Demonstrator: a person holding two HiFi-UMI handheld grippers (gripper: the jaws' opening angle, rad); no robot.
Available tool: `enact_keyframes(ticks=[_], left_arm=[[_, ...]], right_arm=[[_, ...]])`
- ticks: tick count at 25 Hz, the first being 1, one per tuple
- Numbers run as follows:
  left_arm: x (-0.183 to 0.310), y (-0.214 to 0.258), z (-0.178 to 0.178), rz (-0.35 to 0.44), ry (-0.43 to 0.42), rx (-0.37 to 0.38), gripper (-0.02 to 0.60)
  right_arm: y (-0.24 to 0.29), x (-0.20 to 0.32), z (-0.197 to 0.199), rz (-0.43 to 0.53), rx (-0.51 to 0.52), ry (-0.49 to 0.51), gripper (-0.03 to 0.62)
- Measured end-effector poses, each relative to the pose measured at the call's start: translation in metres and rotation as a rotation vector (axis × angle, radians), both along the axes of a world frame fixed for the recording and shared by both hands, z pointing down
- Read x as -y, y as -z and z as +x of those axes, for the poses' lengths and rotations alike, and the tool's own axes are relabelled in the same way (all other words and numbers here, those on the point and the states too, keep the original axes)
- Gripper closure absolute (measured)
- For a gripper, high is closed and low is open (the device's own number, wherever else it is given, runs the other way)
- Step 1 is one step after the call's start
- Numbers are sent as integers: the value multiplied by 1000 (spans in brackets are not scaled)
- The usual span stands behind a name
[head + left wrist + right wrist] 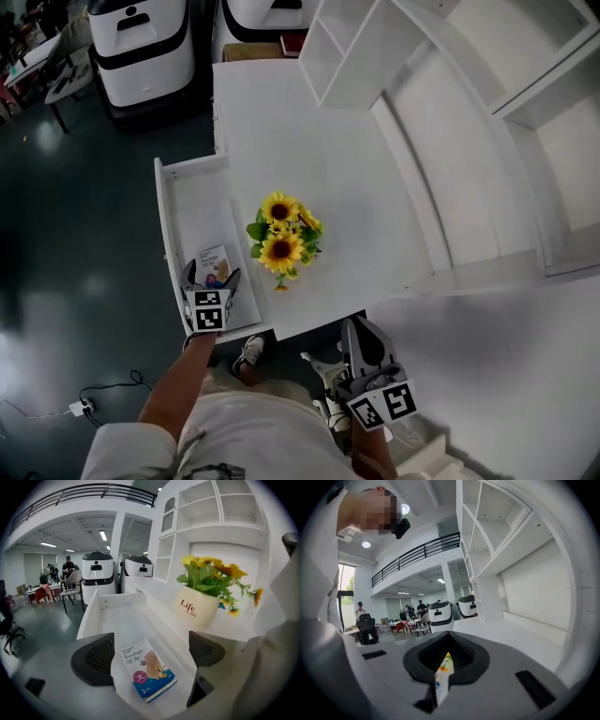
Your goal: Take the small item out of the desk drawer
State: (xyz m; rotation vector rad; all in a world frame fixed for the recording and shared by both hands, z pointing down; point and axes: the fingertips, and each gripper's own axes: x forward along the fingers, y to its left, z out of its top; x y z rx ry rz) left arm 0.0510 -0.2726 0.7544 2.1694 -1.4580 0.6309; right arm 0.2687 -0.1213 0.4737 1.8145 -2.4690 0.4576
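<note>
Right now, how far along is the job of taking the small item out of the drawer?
Done: the drawer stands open. In hand: the left gripper is over the bandage box, jaws apart on either side; the box lies flat on the drawer floor, not gripped. Left: close on it and lift it out. The right gripper is shut, away from the drawer.
</note>
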Motion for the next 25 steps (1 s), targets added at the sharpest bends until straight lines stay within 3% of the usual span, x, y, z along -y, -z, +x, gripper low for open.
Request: enact_keyframes(ticks=[5, 10, 16, 25], left_arm=[[15, -51, -2, -105, 42, 74, 78], [22, -77, -1, -145, 112, 72, 78], [19, -107, -3, -246, 132, 114, 75], [20, -132, 1, -295, 137, 118, 67]], right_arm=[[-13, -11, 27, -43, -4, -44, 583], [-26, -15, 44, -75, -1, -60, 583], [-34, -13, 48, -97, 2, -50, 583], [-41, -20, 48, -121, -9, -57, 583]])
